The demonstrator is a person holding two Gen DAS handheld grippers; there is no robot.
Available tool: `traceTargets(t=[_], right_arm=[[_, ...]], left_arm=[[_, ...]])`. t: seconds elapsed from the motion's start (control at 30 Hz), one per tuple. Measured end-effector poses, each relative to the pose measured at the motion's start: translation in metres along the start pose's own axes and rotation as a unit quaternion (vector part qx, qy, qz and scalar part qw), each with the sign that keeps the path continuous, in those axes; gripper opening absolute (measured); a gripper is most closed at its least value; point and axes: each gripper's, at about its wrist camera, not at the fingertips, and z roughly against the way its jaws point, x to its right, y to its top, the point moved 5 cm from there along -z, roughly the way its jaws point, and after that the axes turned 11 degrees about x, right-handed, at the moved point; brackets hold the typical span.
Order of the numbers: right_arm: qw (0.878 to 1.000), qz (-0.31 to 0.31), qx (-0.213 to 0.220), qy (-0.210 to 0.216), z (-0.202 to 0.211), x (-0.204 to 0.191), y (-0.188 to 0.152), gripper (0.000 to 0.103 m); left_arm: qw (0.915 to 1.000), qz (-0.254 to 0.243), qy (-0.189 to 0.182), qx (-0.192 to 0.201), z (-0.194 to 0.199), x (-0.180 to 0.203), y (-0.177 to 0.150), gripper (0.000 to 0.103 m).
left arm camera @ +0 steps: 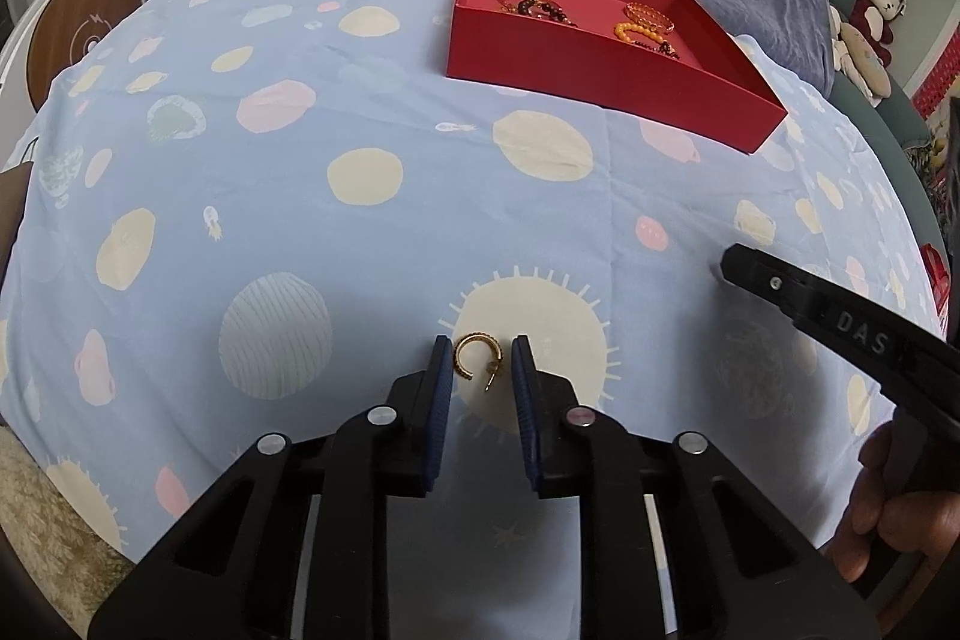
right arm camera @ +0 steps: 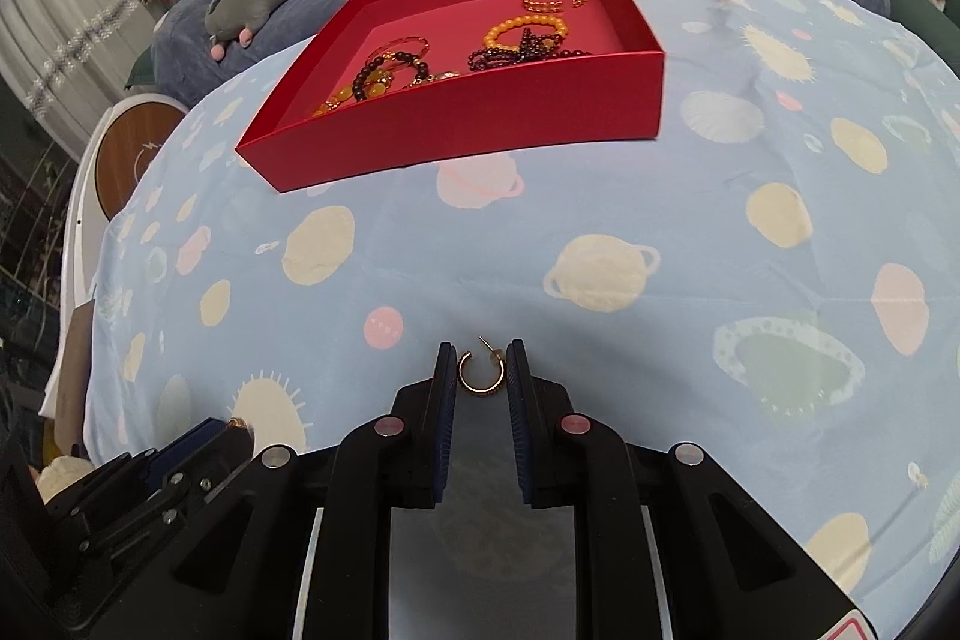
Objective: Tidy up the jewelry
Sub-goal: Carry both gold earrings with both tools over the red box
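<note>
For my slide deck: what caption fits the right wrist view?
Right tongs close around a gold hoop earring on the planet-print cloth, before a red box of bracelets.

Matt red card box (right arm camera: 480, 118) — printed cloth sheet (right arm camera: 660, 232) — shiny gold metal earring (right arm camera: 482, 371)

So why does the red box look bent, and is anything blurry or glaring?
Fisheye lenses: in the left wrist view the open red cardboard box bows and the corners go black; the right wrist view curves the box the same way. Light is soft, with no glare. The small gold hoop earring is sharp in the left view; so is the other hoop in the right.
</note>
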Motion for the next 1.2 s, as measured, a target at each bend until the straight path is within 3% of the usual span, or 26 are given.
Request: traceTargets(t=[0.33,0.63,0.9,1.2], right_arm=[[1.0,-0.013,0.008,0.004,0.016,0.005,-0.003,0.016],[0.999,-0.016,0.029,0.013,0.031,0.006,0.016,0.016],[0.998,-0.002,0.052,0.024,0.03,-0.003,0.052,0.016],[0.996,0.0,0.08,0.032,0.005,-0.005,0.124,0.016]], left_arm=[[0.9999,-0.003,-0.005,-0.008,0.001,0.006,0.0,0.017],[0.9999,-0.006,-0.016,-0.001,0.006,0.015,0.019,0.017],[0.9993,-0.014,-0.024,0.024,0.001,0.026,0.068,0.017],[0.9969,-0.03,-0.035,0.064,-0.025,0.048,0.154,0.017]])
